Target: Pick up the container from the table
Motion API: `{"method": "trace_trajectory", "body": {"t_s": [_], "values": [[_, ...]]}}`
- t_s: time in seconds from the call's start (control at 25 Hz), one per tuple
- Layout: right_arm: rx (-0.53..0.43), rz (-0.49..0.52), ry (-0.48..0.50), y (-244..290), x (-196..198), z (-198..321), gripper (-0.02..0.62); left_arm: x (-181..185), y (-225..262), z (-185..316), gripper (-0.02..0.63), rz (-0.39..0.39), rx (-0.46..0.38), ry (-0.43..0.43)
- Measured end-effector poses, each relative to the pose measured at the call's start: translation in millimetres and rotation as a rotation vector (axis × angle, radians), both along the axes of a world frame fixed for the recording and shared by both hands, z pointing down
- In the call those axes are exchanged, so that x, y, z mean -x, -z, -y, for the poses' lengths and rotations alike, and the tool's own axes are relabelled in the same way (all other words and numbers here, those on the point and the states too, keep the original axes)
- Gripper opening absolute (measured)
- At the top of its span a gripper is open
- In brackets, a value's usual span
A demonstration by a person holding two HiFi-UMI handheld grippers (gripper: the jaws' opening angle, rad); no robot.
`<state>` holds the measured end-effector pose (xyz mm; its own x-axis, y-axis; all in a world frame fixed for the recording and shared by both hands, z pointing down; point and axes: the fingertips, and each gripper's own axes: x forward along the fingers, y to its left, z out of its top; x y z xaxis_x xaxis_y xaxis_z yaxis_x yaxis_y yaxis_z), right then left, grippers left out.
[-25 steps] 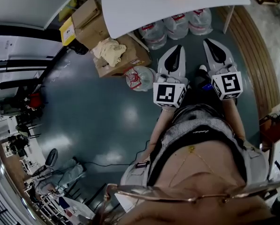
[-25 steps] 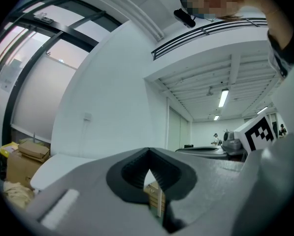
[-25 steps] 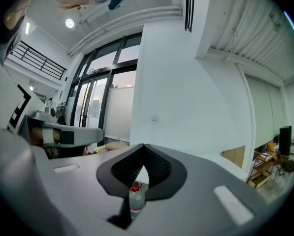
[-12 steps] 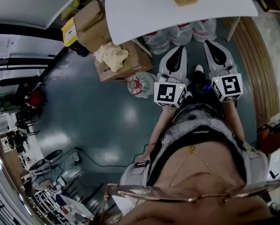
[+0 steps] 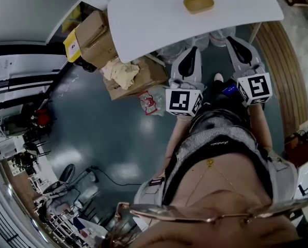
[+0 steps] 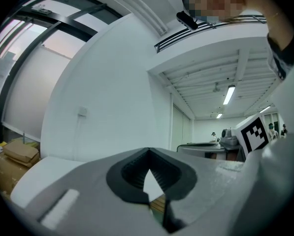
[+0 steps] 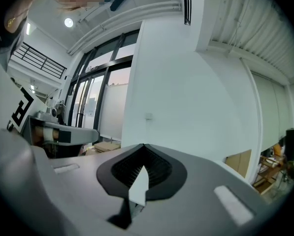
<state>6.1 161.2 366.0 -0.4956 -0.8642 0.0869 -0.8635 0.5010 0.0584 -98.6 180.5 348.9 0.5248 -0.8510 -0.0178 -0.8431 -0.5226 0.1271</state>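
Observation:
A shallow tan container (image 5: 198,3) lies on the white table (image 5: 159,14), toward its far side in the head view. Both grippers are held side by side, pointing level at the table's near edge. My left gripper (image 5: 193,50) has its tips right at that edge, and its jaws are shut with nothing between them (image 6: 147,151). My right gripper (image 5: 232,40) reaches the edge too, jaws shut and empty (image 7: 143,146). The container is well beyond both grippers. Neither gripper view shows it; both look at a white wall.
Cardboard boxes (image 5: 94,32), one with a crumpled cloth (image 5: 120,71) on it, stand left of the table. Clear water bottles (image 5: 152,99) lie on the dark floor under and beside it. A table leg (image 5: 254,30) and a wooden floor strip (image 5: 285,61) are at the right.
Both grippers have moved forward together toward the table, and their tips now meet its near edge. The water bottles under the table are now mostly hidden. The jaws stayed shut.

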Motion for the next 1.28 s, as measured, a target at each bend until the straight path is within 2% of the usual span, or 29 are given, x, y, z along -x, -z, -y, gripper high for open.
{"method": "trace_trajectory", "body": {"t_s": [0.2,0.56,0.84,1.08,1.28], "values": [[0.005,-0.007,-0.020,-3,-21,34,0.025,-8,-6,29,0.000,-0.004,0.022,0.006],[-0.002,-0.002,0.026,0,-30,70,0.025,-33,1,67,0.000,-0.008,-0.012,0.002],[-0.002,0.007,0.065,0,-44,97,0.025,-53,-4,93,0.000,-0.013,0.032,-0.002],[-0.006,-0.006,0.137,-6,-42,117,0.025,-64,-11,115,0.000,-0.002,0.043,0.030],[0.001,0.010,0.133,-9,-56,122,0.025,-76,-15,119,0.000,-0.010,0.055,0.032]]}}
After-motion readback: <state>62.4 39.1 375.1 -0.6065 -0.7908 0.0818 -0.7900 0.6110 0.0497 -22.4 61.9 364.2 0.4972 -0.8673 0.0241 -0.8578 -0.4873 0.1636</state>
